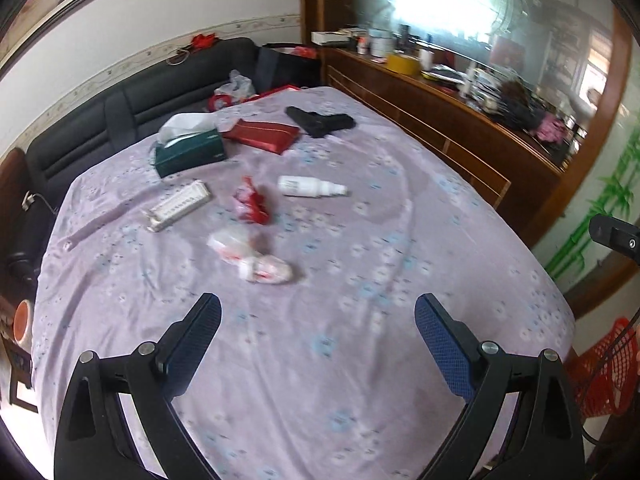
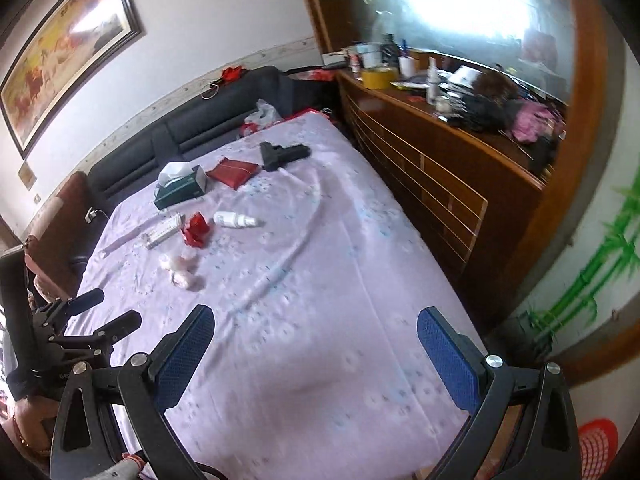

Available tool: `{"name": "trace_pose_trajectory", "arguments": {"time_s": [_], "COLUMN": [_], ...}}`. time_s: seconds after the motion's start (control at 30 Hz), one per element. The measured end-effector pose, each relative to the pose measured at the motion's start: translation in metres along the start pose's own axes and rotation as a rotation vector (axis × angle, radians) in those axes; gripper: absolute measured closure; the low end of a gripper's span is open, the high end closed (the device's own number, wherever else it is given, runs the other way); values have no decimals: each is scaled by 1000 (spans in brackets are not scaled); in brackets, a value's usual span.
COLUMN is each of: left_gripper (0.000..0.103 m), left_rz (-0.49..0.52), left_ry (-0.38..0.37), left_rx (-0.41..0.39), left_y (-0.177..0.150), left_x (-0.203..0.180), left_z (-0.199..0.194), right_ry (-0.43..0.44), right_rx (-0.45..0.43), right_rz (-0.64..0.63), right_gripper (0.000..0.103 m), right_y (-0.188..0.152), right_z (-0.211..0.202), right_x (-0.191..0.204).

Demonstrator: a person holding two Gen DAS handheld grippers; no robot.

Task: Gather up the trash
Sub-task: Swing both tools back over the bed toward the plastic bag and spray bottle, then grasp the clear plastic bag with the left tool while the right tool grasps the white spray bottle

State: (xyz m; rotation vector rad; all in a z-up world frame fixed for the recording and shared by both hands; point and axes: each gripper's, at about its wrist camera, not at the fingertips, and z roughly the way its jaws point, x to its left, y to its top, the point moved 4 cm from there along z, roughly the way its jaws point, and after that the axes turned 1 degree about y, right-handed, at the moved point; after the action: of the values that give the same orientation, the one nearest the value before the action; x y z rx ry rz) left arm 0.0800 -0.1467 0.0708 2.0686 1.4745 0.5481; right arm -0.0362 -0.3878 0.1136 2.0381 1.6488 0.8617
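Crumpled white wrappers (image 1: 250, 258) (image 2: 181, 271) lie on the lilac bed sheet (image 1: 340, 360) (image 2: 340, 320), with a crumpled red wrapper (image 1: 253, 206) (image 2: 196, 230) just behind them. My left gripper (image 1: 318, 312) hovers open over the sheet, a short way in front of the white wrappers, holding nothing. It also shows at the left edge of the right wrist view, left gripper (image 2: 119, 305). My right gripper (image 2: 316, 324) is open and empty above the bed's near right part, farther from the wrappers. A red mesh basket (image 1: 604, 368) (image 2: 596, 448) stands on the floor beside the bed's right corner.
On the bed lie a white spray bottle (image 1: 310, 187), a flat white box (image 1: 178, 206), a green tissue box (image 1: 188, 150), a red pouch (image 1: 262, 134) and a black toy gun (image 1: 320, 120). A cluttered wooden dresser (image 1: 460, 120) runs along the right. A dark headboard (image 1: 120, 120) is behind.
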Motion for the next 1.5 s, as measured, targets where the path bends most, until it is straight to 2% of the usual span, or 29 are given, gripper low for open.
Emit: {"name": "trace_pose_trajectory", "arguments": {"time_s": [0.17,0.47,0.73,0.9,1.03,1.2,1.27,1.37,1.43,1.47,1.5], "left_gripper": [6,6,6,6,6,6,8,13,33,34,39], "left_rz": [-52,-138,-151,-125,-145,-152,-151,-146,-151,-146,-135], "left_ry": [24,34,1,-15,-43,-60,-64,-65,-66,-54,-46], "left_rx": [-3,41,113,148,175,217,236,260,282,281,273], "left_y": [9,0,-4,6,18,24,22,17,13,12,12], "left_x": [41,91,105,105,108,105,103,103,104,106,106], "left_z": [8,37,82,116,141,169,177,187,194,195,195], "right_ry": [18,53,47,70,74,103,105,105,113,118,120], "right_rx": [7,49,106,164,217,255,266,274,286,293,303], "right_rz": [-37,-111,-199,-268,-317,-319,-334,-362,-375,-381,-394], "right_gripper": [0,0,0,0,1,12,12,12,14,15,16], "right_y": [22,44,58,62,64,76,80,86,88,88,89], "right_z": [27,80,130,173,212,257,271,286,295,299,306], "right_x": [31,80,106,117,120,122,125,134,140,143,146]}}
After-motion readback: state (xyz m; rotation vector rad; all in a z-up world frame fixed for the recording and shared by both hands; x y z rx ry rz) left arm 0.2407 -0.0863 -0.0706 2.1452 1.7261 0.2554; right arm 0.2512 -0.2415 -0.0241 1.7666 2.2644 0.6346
